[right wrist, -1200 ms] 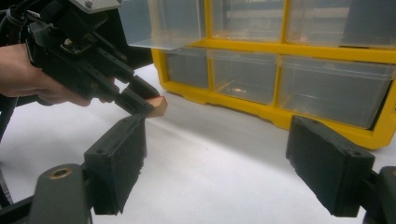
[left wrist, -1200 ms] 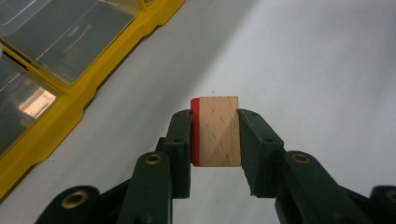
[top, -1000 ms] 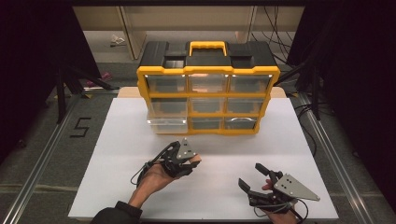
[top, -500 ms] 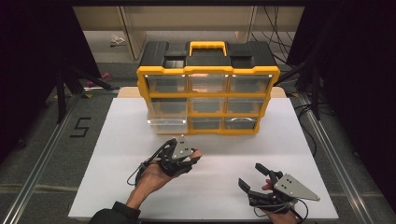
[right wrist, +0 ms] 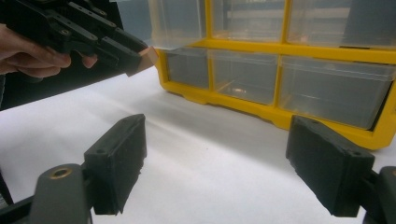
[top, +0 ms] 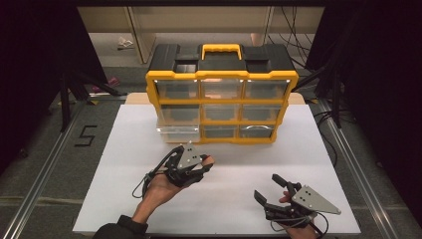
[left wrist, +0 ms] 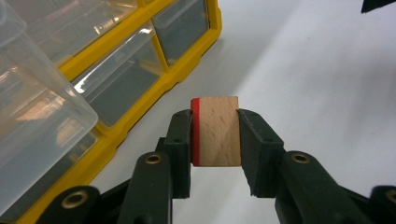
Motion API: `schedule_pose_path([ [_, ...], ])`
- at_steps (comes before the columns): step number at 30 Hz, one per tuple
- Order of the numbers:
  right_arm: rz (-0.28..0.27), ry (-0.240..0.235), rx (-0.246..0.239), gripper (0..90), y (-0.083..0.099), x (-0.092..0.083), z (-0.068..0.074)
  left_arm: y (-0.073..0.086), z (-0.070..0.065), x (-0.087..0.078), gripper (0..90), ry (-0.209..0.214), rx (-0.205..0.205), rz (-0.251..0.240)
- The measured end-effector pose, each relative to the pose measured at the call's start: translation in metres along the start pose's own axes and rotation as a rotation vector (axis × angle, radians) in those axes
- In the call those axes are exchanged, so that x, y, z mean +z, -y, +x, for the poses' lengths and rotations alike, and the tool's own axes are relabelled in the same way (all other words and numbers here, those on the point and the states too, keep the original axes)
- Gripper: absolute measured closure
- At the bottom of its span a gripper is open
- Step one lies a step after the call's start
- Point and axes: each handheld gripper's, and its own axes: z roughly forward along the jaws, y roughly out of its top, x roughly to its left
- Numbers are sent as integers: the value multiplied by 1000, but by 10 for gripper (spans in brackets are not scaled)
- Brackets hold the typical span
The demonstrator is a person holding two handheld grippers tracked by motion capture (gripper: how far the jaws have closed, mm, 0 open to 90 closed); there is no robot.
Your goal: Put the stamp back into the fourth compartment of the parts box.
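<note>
On my left, the left gripper [left wrist: 215,140] has its jaws pinching a small wooden block [left wrist: 217,131] with a red band along one face, held above the white tabletop [top: 234,199] just in front of the organizer. In the high view I see that gripper [top: 191,164] near the bottom-left drawer [top: 178,131], which sticks out from the yellow drawer organizer [top: 222,99]. Moving right, the organizer's other clear drawers sit flush. Farther right, nearer to me, my right gripper [top: 271,191] hangs low over the tabletop, jaws spread wide and empty.
</note>
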Motion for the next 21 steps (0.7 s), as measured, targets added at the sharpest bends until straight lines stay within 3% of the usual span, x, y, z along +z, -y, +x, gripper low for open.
schedule_pose_path([
  [21, 0, 0, -1, 211, 0, 0, 0, -9, 2, -18, 662, -8, -11, -73],
])
